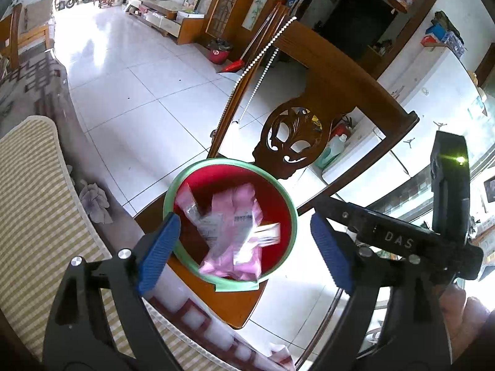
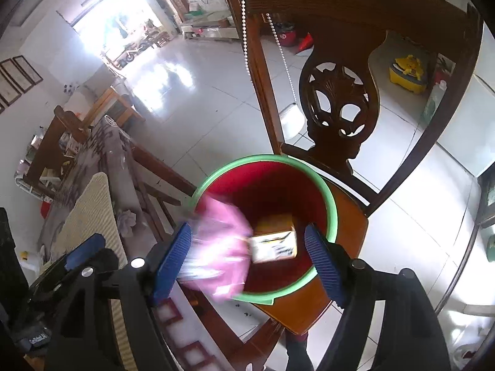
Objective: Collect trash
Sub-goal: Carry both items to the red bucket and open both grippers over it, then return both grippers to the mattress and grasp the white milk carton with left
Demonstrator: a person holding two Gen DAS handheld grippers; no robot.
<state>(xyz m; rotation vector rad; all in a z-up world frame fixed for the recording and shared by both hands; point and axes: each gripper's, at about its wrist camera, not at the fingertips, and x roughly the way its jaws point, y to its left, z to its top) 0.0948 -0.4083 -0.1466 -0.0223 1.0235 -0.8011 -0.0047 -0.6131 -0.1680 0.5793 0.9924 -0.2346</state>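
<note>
As both tongs hang released over the red bin (image 1: 280, 208) on the chair seat (image 1: 230, 304), left gripper (image 1: 244, 252) and right gripper (image 2: 252, 261) hold nothing. Pink wrapper (image 1: 236, 241) and small box (image 2: 275, 242) lie inside; the wrapper looks light, soft and slippery, best pinched at a crumpled fold.

A bin (image 1: 280, 198) stands on a chair (image 1: 334, 71) seat, before its carved back. Wrappers (image 1: 235, 235) and a small box (image 2: 273, 245) lie in the bin. A cloth-covered table (image 1: 34, 216) sits left of the chair
</note>
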